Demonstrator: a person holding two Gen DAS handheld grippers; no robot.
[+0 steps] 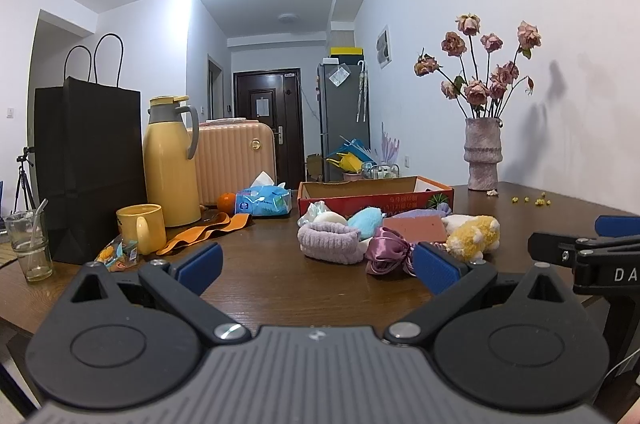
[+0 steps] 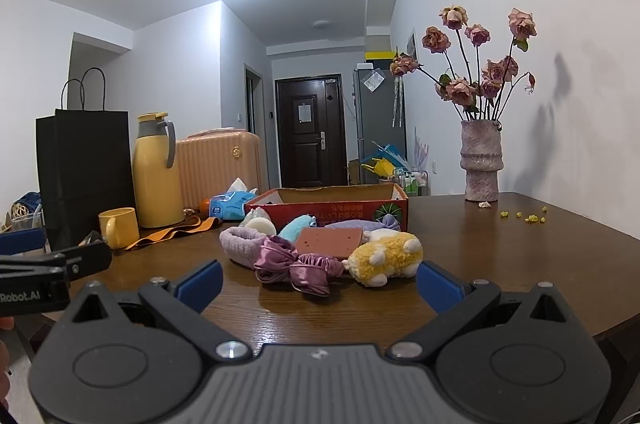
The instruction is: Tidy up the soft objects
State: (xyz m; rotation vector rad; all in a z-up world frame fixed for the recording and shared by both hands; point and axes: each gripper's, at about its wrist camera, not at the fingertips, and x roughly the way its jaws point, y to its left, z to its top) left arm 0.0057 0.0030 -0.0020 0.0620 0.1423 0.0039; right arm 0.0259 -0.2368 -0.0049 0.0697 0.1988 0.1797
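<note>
I see the soft pile ahead of my right gripper, its fingers spread and empty; the red box sits behind. My left gripper is spread too, empty.

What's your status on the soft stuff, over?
Left gripper open, empty; right gripper open, empty. Soft pile on table, in front of red box, untouched. Nothing between the grippers and the pile.
</note>
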